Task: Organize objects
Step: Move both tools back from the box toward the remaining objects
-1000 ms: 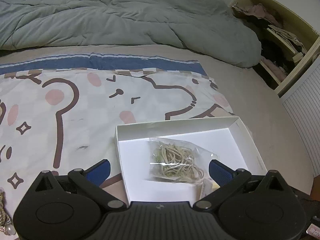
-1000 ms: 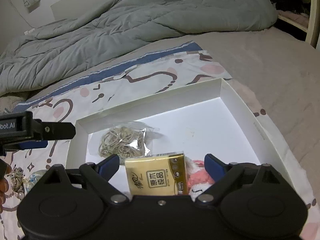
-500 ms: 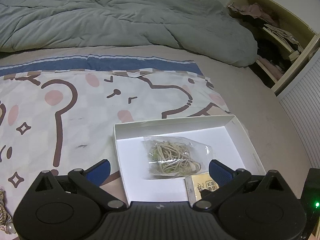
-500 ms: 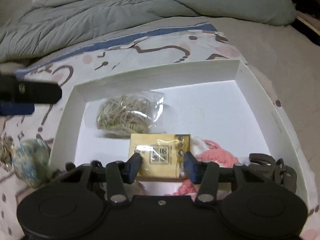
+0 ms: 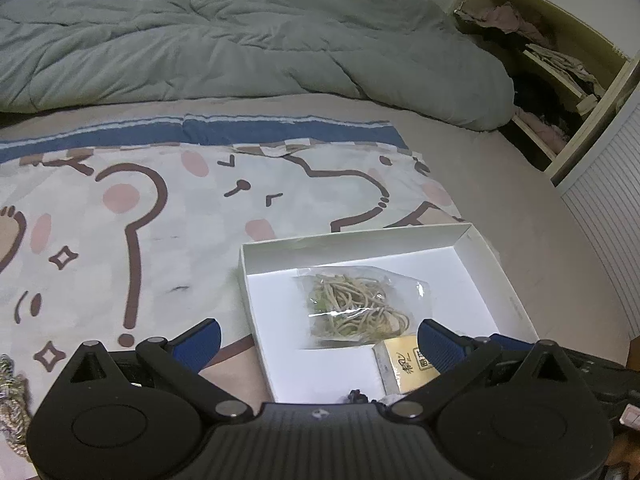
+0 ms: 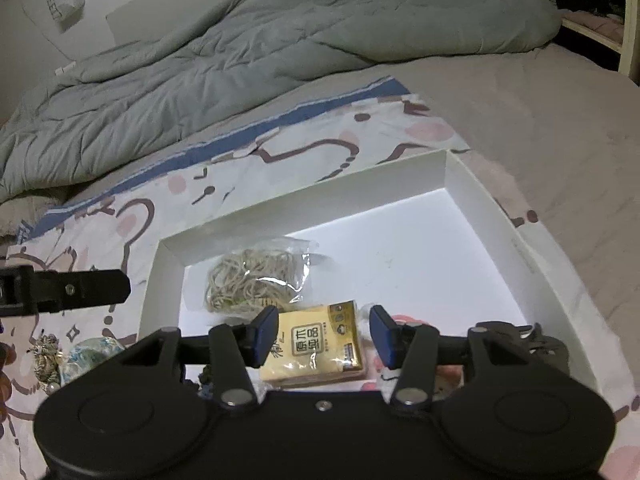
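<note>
A white shallow box [image 6: 516,240] lies on the patterned bed cloth; it also shows in the left wrist view [image 5: 496,264]. Inside lie a clear bag of rubber bands [image 6: 256,280], also in the left wrist view [image 5: 356,304], and a yellow tissue pack [image 6: 316,344], seen too in the left wrist view [image 5: 404,364]. My right gripper [image 6: 324,334] is open around the tissue pack, its pads a little apart from the pack's sides. My left gripper [image 5: 318,338] is open and empty over the box's near left corner. A pink item [image 6: 404,320] lies behind the right finger.
A grey duvet [image 5: 240,40] is bunched at the back of the bed. An open shelf with clothes [image 5: 552,80] stands at the right. A bead string [image 5: 12,404] and a blue-white bundle [image 6: 92,354] lie left of the box. A black clip [image 6: 516,336] sits at the box's near right.
My right gripper closed on the tissue pack half a second ago, then opened a little and pulled back. The pack stays in the box. My left gripper drifted slightly.
</note>
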